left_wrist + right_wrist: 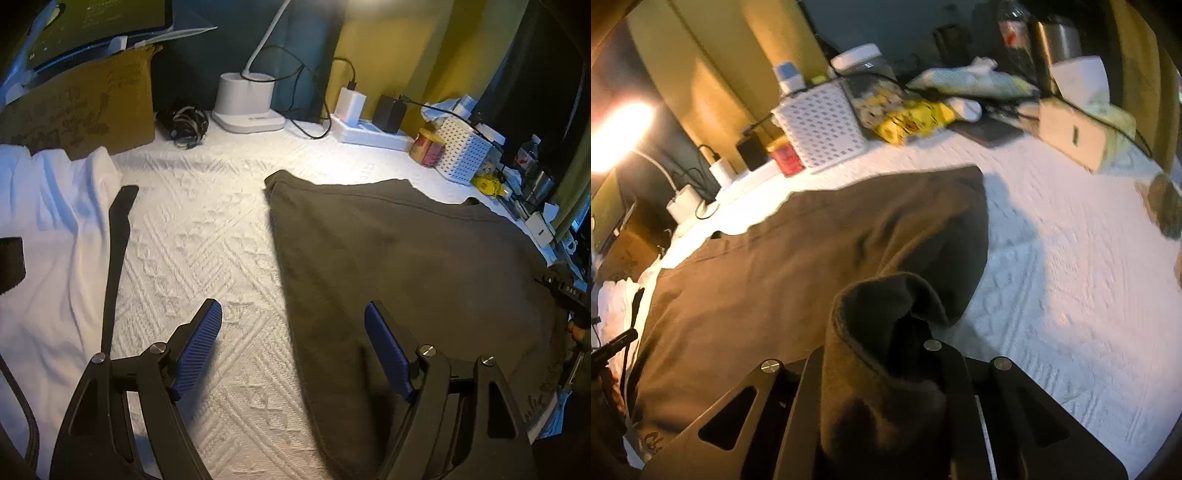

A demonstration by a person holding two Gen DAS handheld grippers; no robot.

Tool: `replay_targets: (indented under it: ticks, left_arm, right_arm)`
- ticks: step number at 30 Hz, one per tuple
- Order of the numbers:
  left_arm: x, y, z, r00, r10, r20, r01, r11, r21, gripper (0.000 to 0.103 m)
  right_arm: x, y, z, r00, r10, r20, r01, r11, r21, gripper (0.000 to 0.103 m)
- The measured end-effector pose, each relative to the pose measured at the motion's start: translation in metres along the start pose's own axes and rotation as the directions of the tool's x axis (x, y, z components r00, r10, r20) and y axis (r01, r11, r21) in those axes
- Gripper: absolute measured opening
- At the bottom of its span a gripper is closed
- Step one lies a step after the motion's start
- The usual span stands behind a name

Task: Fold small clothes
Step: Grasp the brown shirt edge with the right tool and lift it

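Observation:
A dark brown garment (pixel 406 266) lies spread on the white quilted surface (pixel 207 258). My left gripper (pixel 293 350) is open and empty, hovering above the garment's left edge, its blue pads (pixel 199 347) wide apart. My right gripper (pixel 886 369) is shut on the brown garment's (pixel 775 280) right side; a lifted fold of cloth (pixel 882 332) drapes over and hides the fingertips. A white garment (pixel 48 236) lies at the left in the left wrist view.
A white lamp base (pixel 245 105), power strip with chargers (pixel 369 122) and white perforated basket (pixel 461 151) line the back edge. A brown cushion (pixel 81 110) sits back left. Yellow packet (pixel 912 122) and a box (pixel 1075 136) lie behind in the right wrist view.

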State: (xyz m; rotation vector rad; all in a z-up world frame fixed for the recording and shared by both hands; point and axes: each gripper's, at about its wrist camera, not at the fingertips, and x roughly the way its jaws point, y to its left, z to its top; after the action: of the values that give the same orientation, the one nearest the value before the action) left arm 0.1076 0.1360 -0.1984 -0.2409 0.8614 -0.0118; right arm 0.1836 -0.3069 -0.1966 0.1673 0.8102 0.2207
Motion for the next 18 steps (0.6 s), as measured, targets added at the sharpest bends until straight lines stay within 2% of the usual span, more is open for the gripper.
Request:
replay_targets:
  ticks: [7, 11, 18]
  left_arm:
    - [-0.012, 0.004, 0.0, 0.999, -0.023, 0.045, 0.023, 1.0, 0.01, 0.079]
    - [-0.023, 0.009, -0.001, 0.995, 0.033, 0.092, -0.038, 0.998, 0.048, 0.079]
    - [-0.034, 0.029, -0.006, 0.994, 0.008, 0.11, -0.009, 1.0, 0.005, 0.079]
  right_arm:
    - [-0.011, 0.051, 0.013, 0.998, 0.06, 0.029, -0.057, 0.994, -0.091, 0.011]
    - [-0.012, 0.085, 0.014, 0.995, 0.096, 0.026, -0.091, 0.985, -0.149, 0.011]
    - [-0.004, 0.135, 0.009, 0.989, 0.151, -0.011, -0.15, 0.965, -0.218, 0.011]
